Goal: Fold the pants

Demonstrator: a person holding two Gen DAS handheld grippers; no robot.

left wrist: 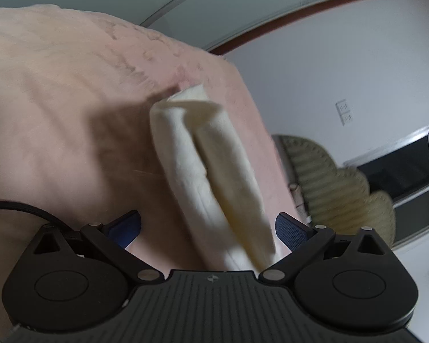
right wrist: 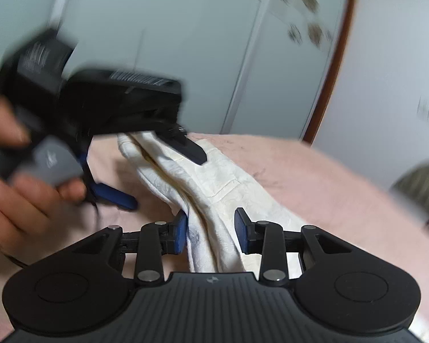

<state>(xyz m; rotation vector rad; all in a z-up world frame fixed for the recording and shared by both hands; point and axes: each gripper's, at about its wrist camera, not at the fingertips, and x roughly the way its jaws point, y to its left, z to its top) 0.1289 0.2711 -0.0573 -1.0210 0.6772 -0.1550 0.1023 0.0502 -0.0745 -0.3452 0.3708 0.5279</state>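
Note:
The cream-white pants lie folded into a long narrow bundle on the pink bed cover. My left gripper is open, its blue pads wide apart on either side of the bundle's near end. In the right wrist view the pants run between the pads of my right gripper, which is open and partly closed in around the cloth. The left gripper shows there too, open, held by a hand above the bundle's far end.
The bed's right edge drops off next to the pants. A ribbed olive cushion lies beyond that edge on the floor. A white wall with sockets and a dark window stand to the right. Pale wardrobe doors stand behind the bed.

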